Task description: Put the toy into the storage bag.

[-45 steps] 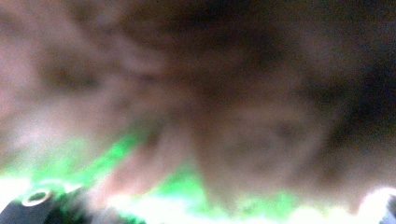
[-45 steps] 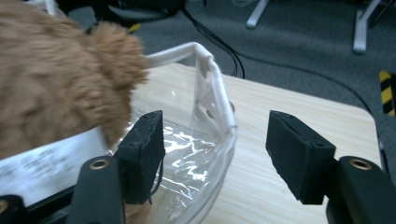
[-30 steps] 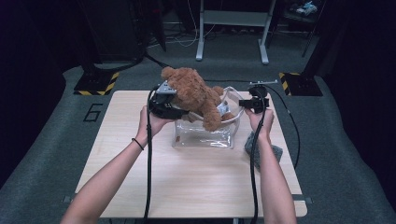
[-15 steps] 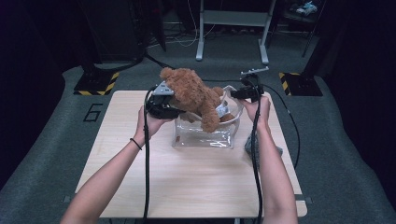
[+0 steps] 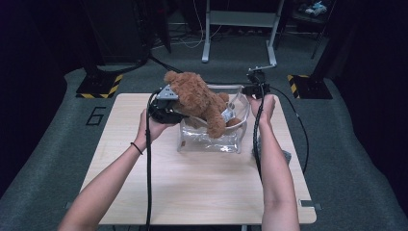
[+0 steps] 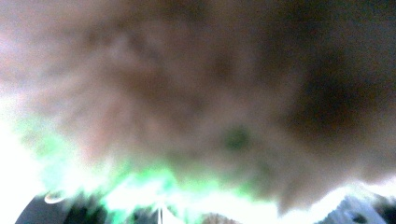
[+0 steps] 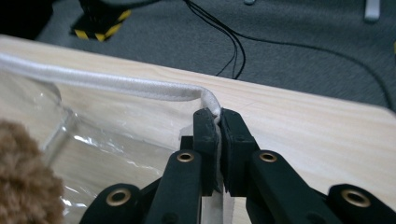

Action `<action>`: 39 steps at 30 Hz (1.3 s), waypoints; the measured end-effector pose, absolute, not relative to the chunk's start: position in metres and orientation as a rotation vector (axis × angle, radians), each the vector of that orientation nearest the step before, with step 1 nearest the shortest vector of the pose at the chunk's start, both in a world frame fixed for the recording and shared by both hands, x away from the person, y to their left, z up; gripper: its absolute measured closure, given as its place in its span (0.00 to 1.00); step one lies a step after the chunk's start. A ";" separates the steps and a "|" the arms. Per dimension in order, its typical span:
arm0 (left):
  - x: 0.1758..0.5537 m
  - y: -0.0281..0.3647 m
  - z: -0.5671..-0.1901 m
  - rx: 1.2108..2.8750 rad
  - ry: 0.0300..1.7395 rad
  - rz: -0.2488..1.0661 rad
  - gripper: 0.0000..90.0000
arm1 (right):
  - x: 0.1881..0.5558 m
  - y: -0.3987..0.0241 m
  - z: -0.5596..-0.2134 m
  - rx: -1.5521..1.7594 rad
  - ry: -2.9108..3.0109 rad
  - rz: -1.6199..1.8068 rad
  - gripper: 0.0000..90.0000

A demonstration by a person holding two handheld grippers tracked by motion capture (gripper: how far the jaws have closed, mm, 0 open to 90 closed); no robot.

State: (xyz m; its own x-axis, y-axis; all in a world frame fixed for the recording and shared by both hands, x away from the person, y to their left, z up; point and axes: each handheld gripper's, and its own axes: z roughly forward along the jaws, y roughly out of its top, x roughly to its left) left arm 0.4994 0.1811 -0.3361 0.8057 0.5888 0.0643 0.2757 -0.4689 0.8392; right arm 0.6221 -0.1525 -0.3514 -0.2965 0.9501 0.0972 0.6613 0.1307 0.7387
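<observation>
Both grippers now hold: the right gripper (image 7: 218,122) has just re-clamped the clear bag (image 5: 211,139)'s white rim and lifted it, while the left gripper (image 5: 179,109), tightening, grasps the teddy bear (image 5: 197,98) half inside, ready to push in

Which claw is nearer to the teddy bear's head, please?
Left. The left claw grips the teddy bear just below its head; the right claw is off to the side, pinching the white rim of the clear bag.
</observation>
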 end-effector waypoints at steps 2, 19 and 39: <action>0.502 0.180 -0.335 2.083 0.652 0.421 0.66 | 0.622 -0.157 -0.355 1.615 1.990 1.031 0.95; 0.511 0.166 -0.310 2.082 0.772 0.443 0.21 | 0.572 -0.164 -0.341 1.519 2.089 1.087 0.52; 0.502 0.249 -0.349 2.002 0.961 0.407 0.17 | 0.510 -0.199 -0.330 1.449 2.066 1.152 0.18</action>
State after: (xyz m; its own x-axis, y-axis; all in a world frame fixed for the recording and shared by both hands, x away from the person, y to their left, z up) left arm 0.5021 0.2492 -0.3488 0.6508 0.7562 -0.0682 0.4776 -0.3378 0.8110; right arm 0.5101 -0.1992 -0.3301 -0.4058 0.9012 0.1520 0.6027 0.1389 0.7858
